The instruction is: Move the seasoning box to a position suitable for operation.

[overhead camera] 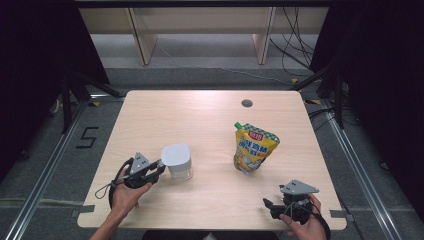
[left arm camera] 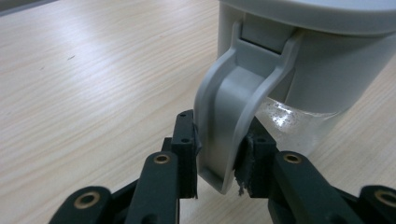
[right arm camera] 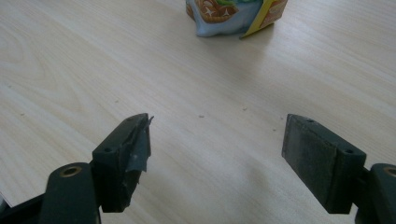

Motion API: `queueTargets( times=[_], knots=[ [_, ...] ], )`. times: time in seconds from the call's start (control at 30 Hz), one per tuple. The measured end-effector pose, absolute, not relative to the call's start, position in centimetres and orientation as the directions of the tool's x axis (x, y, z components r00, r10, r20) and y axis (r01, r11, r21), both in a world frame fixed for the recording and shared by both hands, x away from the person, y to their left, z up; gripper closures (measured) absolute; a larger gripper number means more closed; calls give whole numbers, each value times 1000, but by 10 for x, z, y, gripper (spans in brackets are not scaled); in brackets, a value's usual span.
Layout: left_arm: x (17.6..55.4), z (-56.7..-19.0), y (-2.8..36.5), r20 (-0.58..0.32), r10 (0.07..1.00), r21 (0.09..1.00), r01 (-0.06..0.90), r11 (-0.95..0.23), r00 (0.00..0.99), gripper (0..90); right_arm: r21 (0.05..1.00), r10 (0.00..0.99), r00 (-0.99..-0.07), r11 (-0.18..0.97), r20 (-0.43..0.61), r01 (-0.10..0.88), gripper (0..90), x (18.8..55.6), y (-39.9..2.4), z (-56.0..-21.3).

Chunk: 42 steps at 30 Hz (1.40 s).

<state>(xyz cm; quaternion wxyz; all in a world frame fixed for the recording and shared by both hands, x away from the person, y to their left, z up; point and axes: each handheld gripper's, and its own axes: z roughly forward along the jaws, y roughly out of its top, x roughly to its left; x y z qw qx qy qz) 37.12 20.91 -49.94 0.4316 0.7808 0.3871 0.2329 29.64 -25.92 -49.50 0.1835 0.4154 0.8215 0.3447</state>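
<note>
the jar (overhead camera: pixel 177 161) stands upright on the table (overhead camera: pixel 210 115), left of the pouch (overhead camera: pixel 252 149) and well apart from it. its clear body carries a grey lid (left arm camera: pixel 322 14), and a grey latch (left arm camera: pixel 233 116) hangs down from that lid on the side turned away from the pouch, toward the left gripper (overhead camera: pixel 159 169).

that is the relation everything hinges on: the latch runs top to bottom along the jar's wall, and the left gripper comes at it level from the side, jaws straddling it. in the left gripper view the latch's lower end sits right between the two black pads (left arm camera: pixel 187 149), which are drawn in narrow around it. one pad looks to be touching the latch's edge and the other is at its flank or a hair off; i judge it a grip on the latch, though not clearly a firm one.

the right gripper (overhead camera: pixel 272 206) hangs near the table's front edge, on the near side of the pouch and apart from it, its jaws wide with nothing between them. from its own view the pouch's base (right arm camera: pixel 233 16) lies straight ahead, farther up the table.

so the left hand (overhead camera: pixel 125 192) is the one at the jar, and any next move would seem to be swinging that latch away from the jar.
</note>
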Motion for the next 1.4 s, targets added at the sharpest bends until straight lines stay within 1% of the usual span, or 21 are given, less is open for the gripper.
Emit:
queueTargets(
  times=[0.03, 0.1, 0.2, 0.4, 0.43, 0.53, 0.57, 0.6, 0.7, 0.77, 0.87, 0.9, 0.93, 0.97, 1.07, 1.1, 1.17, 1.23, 1.27, 1.33, 1.4],
  knots=[
    [372, -499, 209, 30, 799, 856, 397, -330, 600, 708, 715, 816, -578, 400, 7, 573, 248, 295, -258, -494],
    [373, -500, 208, 28, 781, 859, 385, -338, 624, 708, 715, 816, -578, 408, -6, 567, 248, 296, -259, -495],
    [371, -500, 204, 34, 740, 859, 358, -365, 672, 708, 709, 810, -586, 404, 17, 578, 248, 296, -259, -494],
    [362, -499, 192, 43, 680, 858, 321, -401, 732, 709, 722, 807, -591, 414, -9, 555, 248, 296, -259, -494],
    [360, -499, 190, 28, 684, 860, 331, -389, 729, 709, 723, 807, -590, 412, -6, 555, 248, 296, -259, -494],
    [357, -499, 187, 37, 674, 858, 322, -400, 738, 708, 719, 818, -576, 396, 6, 571, 248, 294, -257, -493],
    [356, -499, 184, 22, 672, 861, 327, -389, 740, 708, 722, 810, -587, 407, -1, 560, 249, 295, -258, -493],
    [355, -499, 184, 31, 669, 859, 323, -398, 743, 709, 726, 803, -596, 415, -8, 549, 249, 296, -258, -494],
    [353, -499, 179, 28, 657, 857, 320, -405, 754, 708, 728, 804, -595, 414, -11, 546, 249, 296, -258, -494],
    [350, -499, 176, 19, 664, 856, 331, -396, 747, 707, 727, 809, -587, 407, -6, 554, 249, 296, -257, -493],
    [350, -498, 172, 17, 660, 856, 330, -397, 751, 707, 722, 799, -601, 423, -12, 548, 249, 297, -257, -493],
    [350, -497, 172, 37, 654, 856, 314, -410, 755, 707, 716, 813, -582, 401, 11, 572, 249, 295, -256, -492],
    [349, -497, 171, 24, 667, 857, 329, -398, 745, 706, 712, 818, -574, 393, 19, 583, 249, 294, -255, -492],
    [349, -498, 171, 15, 666, 859, 331, -391, 746, 706, 717, 806, -592, 408, 7, 564, 249, 296, -256, -492],
    [348, -498, 170, 4, 672, 861, 339, -379, 741, 706, 714, 815, -580, 401, 9, 574, 249, 295, -256, -492],
    [348, -497, 171, 17, 666, 860, 330, -391, 745, 706, 718, 809, -587, 411, -4, 562, 249, 296, -257, -493],
    [347, -497, 169, 19, 672, 859, 332, -390, 740, 704, 716, 815, -580, 401, 6, 571, 249, 296, -256, -492],
    [348, -498, 165, 14, 661, 856, 332, -395, 750, 704, 715, 815, -580, 400, 8, 573, 249, 296, -256, -492],
    [346, -499, 162, -1, 669, 855, 348, -384, 743, 703, 720, 810, -587, 408, -1, 562, 249, 297, -256, -493],
    [345, -498, 156, -8, 664, 858, 346, -380, 748, 702, 724, 800, -601, 421, -11, 547, 248, 298, -257, -494],
    [344, -498, 152, 3, 653, 859, 333, -390, 757, 701, 726, 807, -590, 408, -5, 553, 249, 297, -256, -494]
  ],
)
